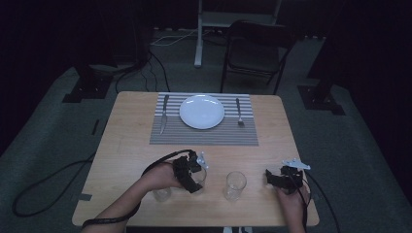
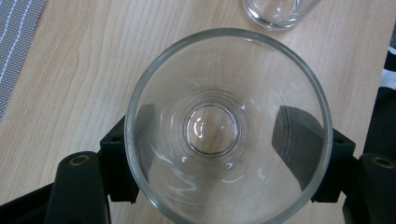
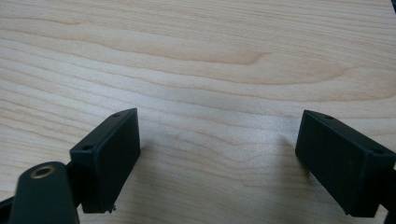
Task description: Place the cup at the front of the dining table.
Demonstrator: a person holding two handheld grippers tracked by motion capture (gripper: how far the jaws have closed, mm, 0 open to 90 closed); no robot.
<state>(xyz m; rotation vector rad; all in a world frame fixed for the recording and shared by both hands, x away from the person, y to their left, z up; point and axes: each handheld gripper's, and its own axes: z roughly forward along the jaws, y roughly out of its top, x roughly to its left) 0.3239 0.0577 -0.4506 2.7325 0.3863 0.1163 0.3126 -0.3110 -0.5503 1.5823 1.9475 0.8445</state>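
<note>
A clear empty glass (image 2: 210, 130) stands upright on the wooden table (image 1: 126, 141), seen from straight above in the left gripper view. My left gripper (image 2: 219, 140) is shut on it, one black pad pressed to each side of its wall. From above, that gripper (image 1: 194, 177) and the held glass (image 1: 203, 175) sit near the table's front, left of centre. A second glass (image 1: 235, 185) stands to their right, and its base (image 2: 275, 11) shows beyond the held one. A third glass (image 1: 162, 193) stands by the left wrist. My right gripper (image 1: 272, 178) is open over bare wood (image 3: 219, 154).
A striped grey placemat (image 1: 204, 136) lies at the far middle, carrying a white plate (image 1: 202, 111), a knife (image 1: 164, 114) on its left and a fork (image 1: 239, 112) on its right. Behind the table stands a dark folding chair (image 1: 257, 48). Cables trail from both grippers.
</note>
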